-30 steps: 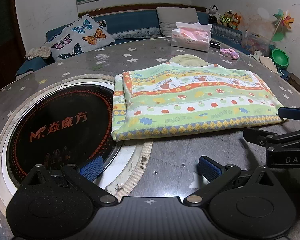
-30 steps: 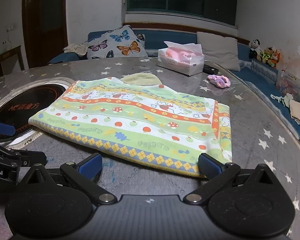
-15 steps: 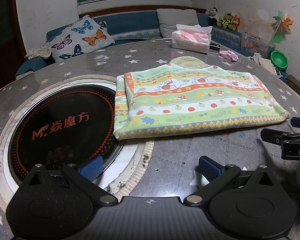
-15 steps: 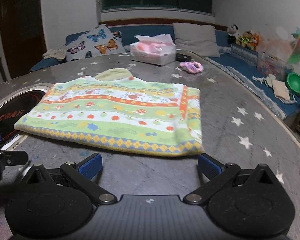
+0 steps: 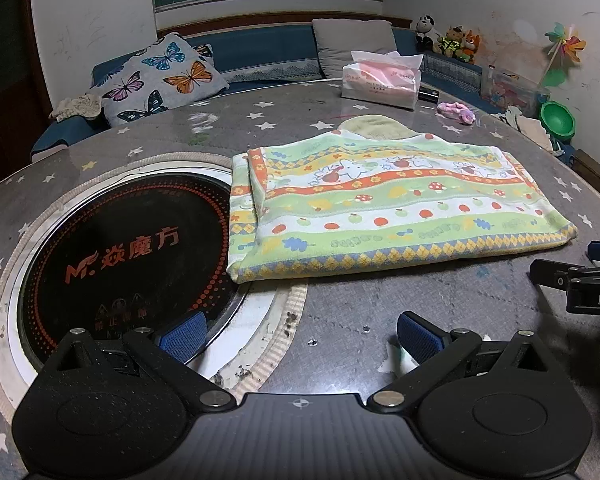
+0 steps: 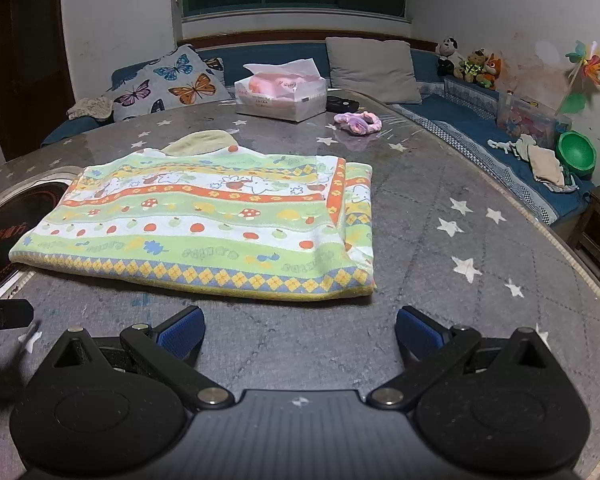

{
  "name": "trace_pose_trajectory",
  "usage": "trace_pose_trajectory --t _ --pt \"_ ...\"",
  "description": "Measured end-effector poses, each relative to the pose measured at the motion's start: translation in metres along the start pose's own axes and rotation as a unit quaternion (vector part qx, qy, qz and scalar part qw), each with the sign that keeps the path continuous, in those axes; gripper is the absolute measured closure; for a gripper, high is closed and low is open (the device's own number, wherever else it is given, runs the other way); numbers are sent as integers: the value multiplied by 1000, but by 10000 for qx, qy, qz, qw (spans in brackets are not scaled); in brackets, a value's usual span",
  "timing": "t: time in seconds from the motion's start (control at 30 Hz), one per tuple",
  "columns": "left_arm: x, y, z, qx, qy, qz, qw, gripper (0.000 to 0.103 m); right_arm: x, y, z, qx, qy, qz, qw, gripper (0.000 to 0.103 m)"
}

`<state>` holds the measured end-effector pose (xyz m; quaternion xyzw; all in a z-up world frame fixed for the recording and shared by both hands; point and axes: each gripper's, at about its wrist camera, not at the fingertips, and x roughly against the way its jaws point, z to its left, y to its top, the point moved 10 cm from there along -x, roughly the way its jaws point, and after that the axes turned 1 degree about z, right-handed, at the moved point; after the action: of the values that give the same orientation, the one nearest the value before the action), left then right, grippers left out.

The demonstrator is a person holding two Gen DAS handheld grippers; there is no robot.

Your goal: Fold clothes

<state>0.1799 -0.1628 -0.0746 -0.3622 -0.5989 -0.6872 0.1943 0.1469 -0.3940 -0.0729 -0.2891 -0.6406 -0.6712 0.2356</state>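
Dim room, blue sofa (image 6: 440, 116) along the far wall, round grey star-printed table (image 6: 440, 248) in front. Butterfly cushion (image 5: 160, 76) at far left on the sofa, grey cushion (image 6: 372, 68) further right. Black induction hob (image 5: 128, 256) sunk into the table's left side. Just right of it, folded garment (image 5: 380, 208) lying flat in a neat rectangle, green, orange and white bands with apples and mushrooms, its left edge overlapping the hob's pale rim. Pale collar (image 5: 376, 128) poking out behind the far edge. Behind it, tissue pack (image 6: 280, 94), then pink scrunchie (image 6: 358, 120). Plush toys (image 6: 468, 64), pinwheel (image 6: 584, 68) and green bowl (image 6: 576, 152) at far right.

Left tool (image 5: 300, 336) held near the garment's near-left corner, blue pads spread wide apart, gripping nothing. Right tool (image 6: 298, 332) near the garment's near-right edge, likewise spread apart and empty, clear of the cloth.
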Motion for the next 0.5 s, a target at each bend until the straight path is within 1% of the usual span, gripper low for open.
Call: trace_pose_trajectory --t 0.5 --pt "-4 3 0 -60 8 38 10000 0 -11 9 2 -53 -55 43 10000 0"
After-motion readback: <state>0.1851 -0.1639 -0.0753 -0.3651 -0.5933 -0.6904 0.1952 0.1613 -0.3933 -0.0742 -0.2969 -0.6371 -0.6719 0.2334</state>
